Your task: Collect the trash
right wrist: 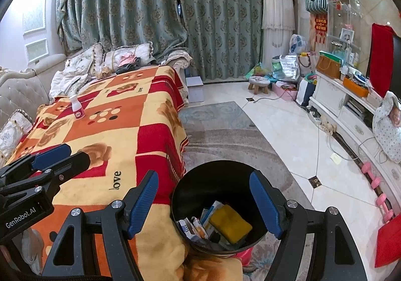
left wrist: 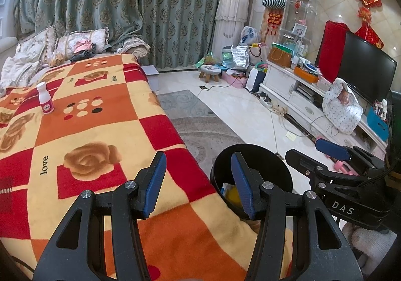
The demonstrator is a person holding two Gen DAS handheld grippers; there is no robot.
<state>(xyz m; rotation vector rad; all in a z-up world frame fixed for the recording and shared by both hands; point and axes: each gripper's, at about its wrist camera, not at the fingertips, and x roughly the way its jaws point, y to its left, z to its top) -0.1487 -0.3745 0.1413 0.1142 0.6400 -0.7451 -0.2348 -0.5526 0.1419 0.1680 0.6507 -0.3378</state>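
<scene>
Grippers both gape with nothing between the fingers: the left gripper (left wrist: 198, 180) over the blanket's (left wrist: 100, 135) near edge, the right gripper (right wrist: 204, 203) above the bin (right wrist: 198, 188). The bin stands on the rug (right wrist: 225, 140) just beside the blanket's near corner, with a yellow sponge (right wrist: 230, 223) and small cartons (right wrist: 193, 227) inside. A white bottle (left wrist: 45, 98) stands upright near the blanket's far left edge, well apart from both.

A sofa draped in a rose-patterned blanket (right wrist: 120, 135) carries an upright white bottle with a pink label (right wrist: 77, 106) toward its far end, where cushions (right wrist: 125, 57) and folded clothes (right wrist: 129, 64) lie.
</scene>
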